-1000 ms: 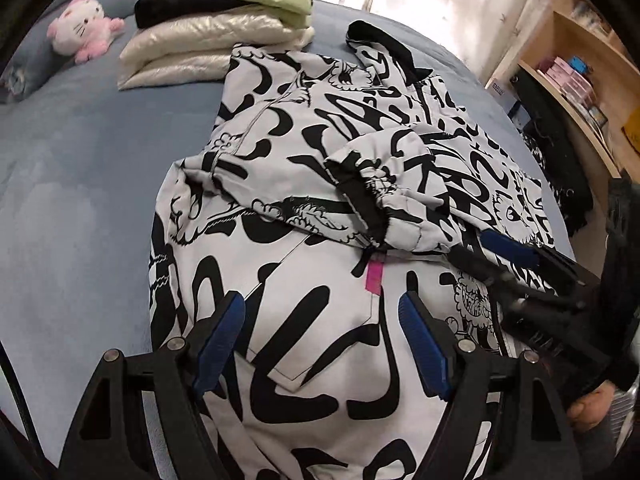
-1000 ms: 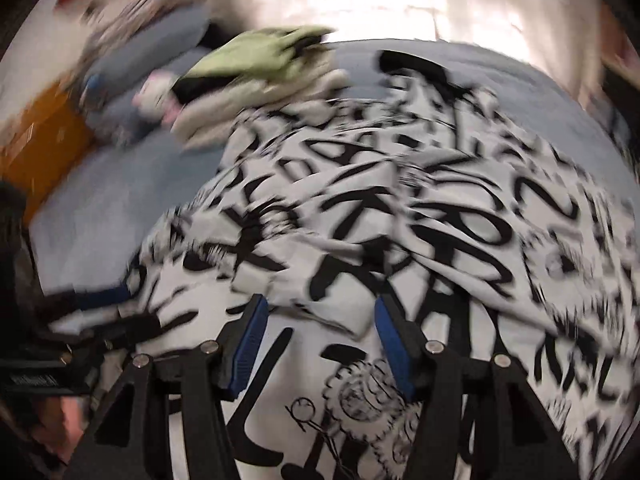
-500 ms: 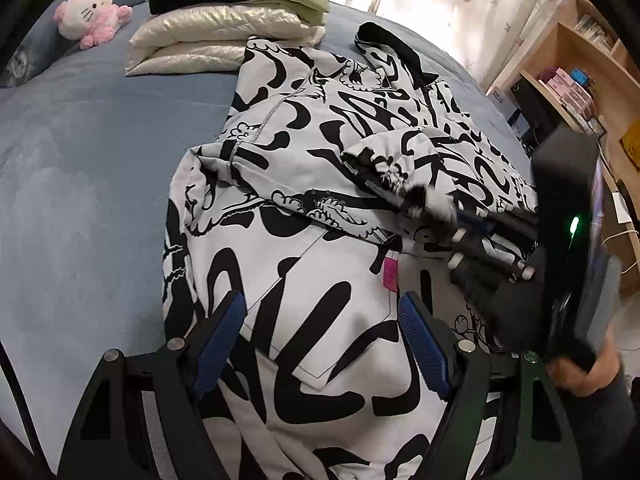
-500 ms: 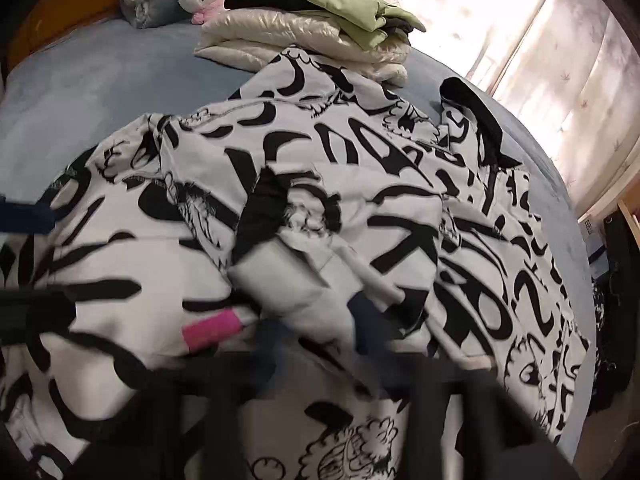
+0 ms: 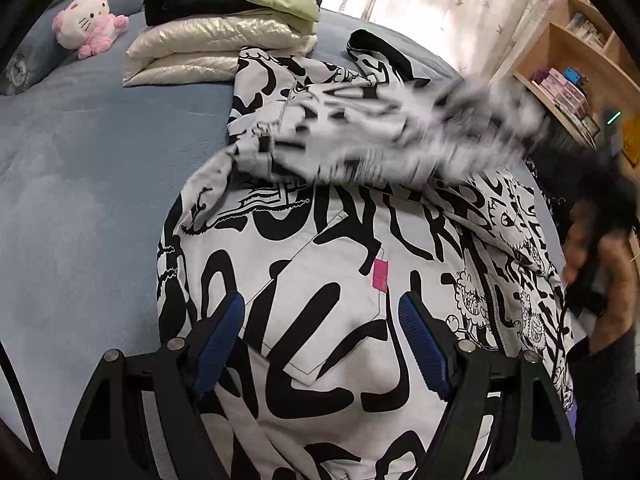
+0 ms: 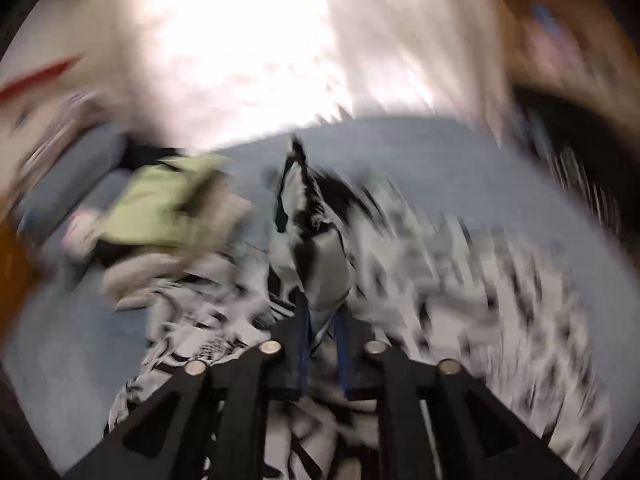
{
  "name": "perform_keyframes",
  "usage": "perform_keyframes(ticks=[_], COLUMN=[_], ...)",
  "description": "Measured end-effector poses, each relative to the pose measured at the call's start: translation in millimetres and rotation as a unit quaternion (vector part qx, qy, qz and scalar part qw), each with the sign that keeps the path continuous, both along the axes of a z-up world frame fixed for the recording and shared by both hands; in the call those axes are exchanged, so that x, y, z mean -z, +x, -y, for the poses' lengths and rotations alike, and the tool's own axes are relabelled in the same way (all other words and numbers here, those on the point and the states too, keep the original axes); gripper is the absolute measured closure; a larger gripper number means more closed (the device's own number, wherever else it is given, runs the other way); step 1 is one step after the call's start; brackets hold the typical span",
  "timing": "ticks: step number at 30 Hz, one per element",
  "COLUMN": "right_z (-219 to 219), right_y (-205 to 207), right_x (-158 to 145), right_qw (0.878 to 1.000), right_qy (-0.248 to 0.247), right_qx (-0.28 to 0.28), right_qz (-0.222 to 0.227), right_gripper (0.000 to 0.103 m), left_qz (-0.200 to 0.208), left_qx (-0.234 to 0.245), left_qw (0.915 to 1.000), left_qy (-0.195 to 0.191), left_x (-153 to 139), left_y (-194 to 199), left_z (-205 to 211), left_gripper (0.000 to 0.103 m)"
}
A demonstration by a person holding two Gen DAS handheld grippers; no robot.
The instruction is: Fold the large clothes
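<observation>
Left tongs (image 5: 320,340): jaws wide apart, hovering over the lower part of the black-and-white printed jacket (image 5: 320,280), nothing pinched between the blue pads (image 5: 222,340). A small pink tag (image 5: 380,276) on the jacket sits just ahead of the right-hand pad.

Right tongs (image 6: 324,348): jaws narrow and opening a little, with a fold of the jacket's sleeve (image 6: 316,248) caught between them and standing up ahead of the tips (frame is badly smeared, so the exact pad contact is hard to read). In the left wrist view the same sleeve (image 5: 400,136) shows as a blurred band lifted across the jacket's upper half, toward a hand (image 5: 600,264) at the right edge.

The jacket lies spread on the blue bed (image 5: 80,180), its body flat in the middle, hood end near the far side.

Beyond it: a stack of folded clothes (image 5: 224,32) (cream puffer at the bottom, black and pale green on top) touching the jacket's far corner. A pink and white plush toy (image 5: 90,20) sits near the pillow, left of the stack. Wooden shelves (image 5: 572,80) stand to the right, a light curtain (image 5: 440,0) behind.
</observation>
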State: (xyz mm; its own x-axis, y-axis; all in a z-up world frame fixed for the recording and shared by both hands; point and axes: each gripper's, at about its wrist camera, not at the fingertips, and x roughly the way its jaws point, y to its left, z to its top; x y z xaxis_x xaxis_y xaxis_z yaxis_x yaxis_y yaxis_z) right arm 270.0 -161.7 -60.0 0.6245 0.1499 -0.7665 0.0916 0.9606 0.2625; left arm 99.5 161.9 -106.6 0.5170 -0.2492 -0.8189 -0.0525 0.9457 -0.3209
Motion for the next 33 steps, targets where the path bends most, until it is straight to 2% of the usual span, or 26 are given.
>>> perform_keyframes(ticks=[1,2,4,7,9,10,14,19,22,25,28,29,30,31,32,33], right_z=[12.6,20.8,39.4,62.5,74.1,80.4,87.9,92.8,92.7,87.3,75.9,71.3,67.4,63.0,58.3,54.5], right_y=[1.8,0.3,-11.3,-20.0,-18.6,-14.9,13.0,67.9,82.4,92.1,96.3,96.8,96.7,95.3,93.2,91.4], right_x=[23.4,39.8,63.4,66.5,64.0,61.1,59.6,89.3,97.2,97.7,96.6,96.2,95.5,94.1,92.4,90.3], right_qw=[0.999,0.996,0.992,0.992,0.991,0.991,0.991,0.984,0.983,0.982,0.984,0.986,0.987,0.988,0.988,0.989], right_qy=[0.012,0.021,0.041,0.066,0.087,0.097,0.11,0.139,0.148,0.151,0.129,0.115,0.102,0.088,0.082,0.072], right_qx=[0.009,0.011,0.011,0.008,0.009,0.008,-0.006,-0.022,-0.032,-0.057,-0.086,-0.093,-0.096,-0.101,-0.112,-0.117], right_qz=[-0.052,-0.085,-0.117,-0.112,-0.099,-0.091,-0.077,-0.109,-0.106,-0.095,-0.082,-0.081,-0.077,-0.073,-0.067,-0.062], right_gripper=[0.081,0.08,0.08,0.077,0.061,0.059,0.05,0.049,0.049,0.049,0.049,0.049,0.056,0.06,0.072,0.075], left_qz=[0.0,-0.001,-0.002,0.007,0.012,0.014,0.004,-0.044,-0.058,-0.071,-0.07,-0.066,-0.054,-0.047,-0.042,-0.033], left_qx=[0.003,0.006,0.013,0.024,0.027,0.023,0.009,-0.026,-0.043,-0.042,-0.041,-0.04,-0.033,-0.024,-0.021,-0.021], left_qw=[1.0,1.0,0.9998,0.9986,0.9976,0.9969,0.9979,0.9986,0.997,0.9964,0.9966,0.9968,0.9977,0.9983,0.9974,0.9963], left_qy=[0.001,0.003,0.012,0.046,0.063,0.073,0.064,0.014,0.03,0.02,0.016,0.019,0.022,0.025,0.055,0.076], left_x=[-0.3,-0.7,-2.0,-8.0,-10.9,-12.1,-4.2,29.3,46.0,60.7,67.1,67.1,64.0,60.9,56.3,51.8], left_y=[0.6,0.9,6.2,24.7,44.3,59.3,119.4,198.9,231.5,255.7,271.2,272.3,273.2,272.6,270.0,266.8], left_z=[1.5,2.6,3.0,-2.6,-10.7,-16.9,-43.3,-79.7,-90.5,-95.1,-92.4,-89.8,-84.9,-80.0,-72.0,-64.7], left_gripper=[0.025,0.025,0.025,0.025,0.025,0.025,0.025,0.025,0.025,0.025,0.025,0.03,0.041,0.074,0.087,0.092])
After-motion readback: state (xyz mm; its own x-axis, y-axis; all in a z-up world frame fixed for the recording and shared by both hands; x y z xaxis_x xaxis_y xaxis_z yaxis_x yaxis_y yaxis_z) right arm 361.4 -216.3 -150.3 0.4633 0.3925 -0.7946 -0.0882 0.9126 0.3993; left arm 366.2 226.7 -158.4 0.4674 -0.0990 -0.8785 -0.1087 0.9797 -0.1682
